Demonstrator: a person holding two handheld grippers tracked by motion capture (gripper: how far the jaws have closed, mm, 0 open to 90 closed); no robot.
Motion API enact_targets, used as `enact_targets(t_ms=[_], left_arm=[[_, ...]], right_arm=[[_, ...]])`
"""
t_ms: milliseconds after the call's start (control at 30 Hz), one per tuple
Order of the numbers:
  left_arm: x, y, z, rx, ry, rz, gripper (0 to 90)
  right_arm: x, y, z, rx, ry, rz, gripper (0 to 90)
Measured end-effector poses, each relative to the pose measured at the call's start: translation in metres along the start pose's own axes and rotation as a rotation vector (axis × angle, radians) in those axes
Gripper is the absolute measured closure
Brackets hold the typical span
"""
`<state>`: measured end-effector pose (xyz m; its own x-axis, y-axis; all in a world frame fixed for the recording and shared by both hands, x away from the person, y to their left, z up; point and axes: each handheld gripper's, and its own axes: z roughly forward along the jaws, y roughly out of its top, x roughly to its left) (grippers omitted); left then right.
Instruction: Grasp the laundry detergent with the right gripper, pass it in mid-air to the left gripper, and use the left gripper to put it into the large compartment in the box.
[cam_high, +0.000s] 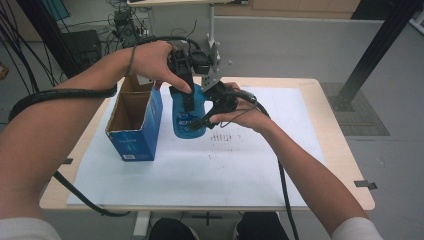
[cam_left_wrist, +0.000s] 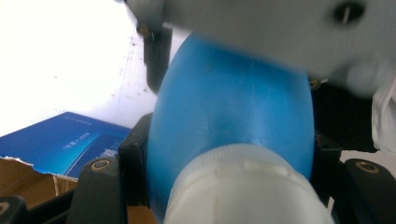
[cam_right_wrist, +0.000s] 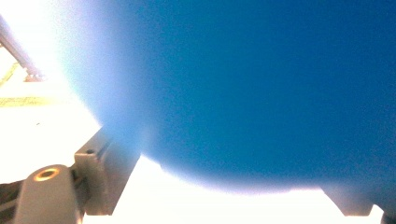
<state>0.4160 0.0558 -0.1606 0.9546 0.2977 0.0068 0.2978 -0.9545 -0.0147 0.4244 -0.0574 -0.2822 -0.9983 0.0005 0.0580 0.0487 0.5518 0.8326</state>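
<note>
A blue plastic bottle (cam_high: 187, 121) with a white cap (cam_left_wrist: 243, 186) stands upright on the white sheet, just right of the box. My left gripper (cam_high: 189, 102) comes down over its top and is shut on its upper body (cam_left_wrist: 233, 107), one jaw on each side. My right gripper (cam_high: 209, 118) reaches in from the right at the bottle's lower half. In the right gripper view the blurred blue bottle wall (cam_right_wrist: 257, 84) lies between the spread jaws, and I see no pad pressing on it.
An open blue cardboard box (cam_high: 134, 120) stands left of the bottle, its brown inside showing (cam_left_wrist: 28, 182). A white sheet (cam_high: 225, 165) covers the wooden table (cam_high: 345, 165). Cables trail from both grippers; a black post stands at the far right.
</note>
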Motion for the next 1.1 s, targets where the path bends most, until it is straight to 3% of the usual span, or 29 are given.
enact_targets(t_ms=[233,367,433,633,800,900,1100], left_arm=[[0.000,-0.002,-0.002,0.010,0.005,-0.032,36.7],[0.002,-0.005,-0.004,0.007,0.004,-0.063,36.7],[0.003,-0.006,-0.005,-0.002,0.003,-0.080,36.8],[0.004,-0.009,-0.009,-0.013,-0.015,-0.155,36.8],[0.003,-0.009,-0.015,0.013,-0.014,-0.229,36.8],[0.003,-0.009,-0.020,0.010,-0.010,-0.270,36.8],[0.005,-0.011,-0.032,0.012,0.005,-0.383,36.9]], right_arm=[[0.001,-0.012,-0.015,0.034,-0.043,0.039,5.4],[0.006,-0.019,-0.027,0.102,-0.056,0.044,5.0],[0.008,-0.023,-0.032,0.120,-0.095,0.056,4.3],[0.015,-0.034,-0.056,0.190,-0.146,0.103,5.9],[0.017,-0.047,-0.077,0.238,-0.195,0.208,5.8],[0.020,-0.055,-0.087,0.265,-0.212,0.245,5.5],[0.027,-0.066,-0.105,0.318,-0.240,0.268,5.6]])
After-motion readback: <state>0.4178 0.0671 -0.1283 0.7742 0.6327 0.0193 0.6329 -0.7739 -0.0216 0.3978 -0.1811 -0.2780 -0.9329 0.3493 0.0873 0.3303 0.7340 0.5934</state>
